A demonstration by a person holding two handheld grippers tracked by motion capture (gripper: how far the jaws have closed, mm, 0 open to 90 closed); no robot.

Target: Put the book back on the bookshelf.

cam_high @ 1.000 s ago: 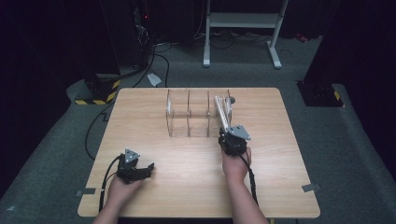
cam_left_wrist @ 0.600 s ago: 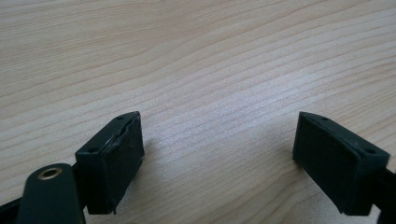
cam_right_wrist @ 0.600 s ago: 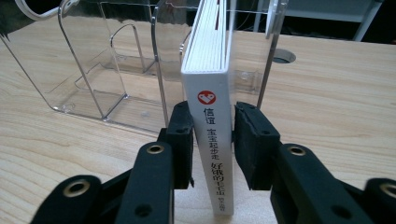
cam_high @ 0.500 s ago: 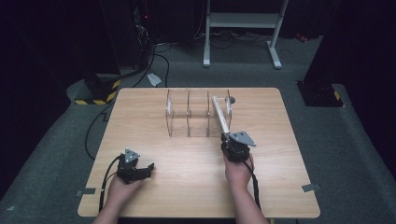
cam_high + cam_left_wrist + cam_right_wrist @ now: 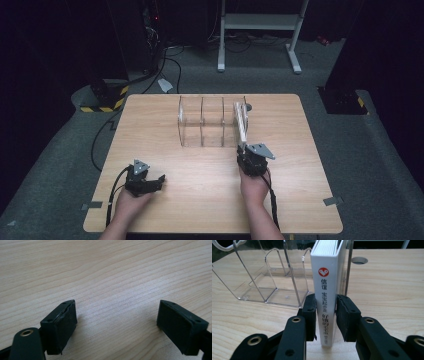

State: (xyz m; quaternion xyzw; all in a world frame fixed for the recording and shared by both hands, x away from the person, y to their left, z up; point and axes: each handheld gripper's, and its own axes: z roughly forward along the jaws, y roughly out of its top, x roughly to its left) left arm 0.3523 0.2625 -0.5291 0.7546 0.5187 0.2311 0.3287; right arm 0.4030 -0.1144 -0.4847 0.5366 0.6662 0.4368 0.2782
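The right claw [image 5: 325, 315] pinches the spine of a white book [image 5: 327, 290] standing at the right end of the clear acrylic file rack [image 5: 207, 122], jaws just having closed on it. The left claw [image 5: 117, 322] rests spread on the table [image 5: 200, 200] at near left. The grasping step looks done; next, I judge, the book must slide straight toward the near edge, kept upright to clear the dividers.

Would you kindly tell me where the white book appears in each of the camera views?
High view: the white book stands right of centre, in the clear rack's right end slot.
Left gripper view: bare wooden table.
Right gripper view: the book's spine rises at centre, clamped by the right gripper.
Shared landmark: the clear rack.
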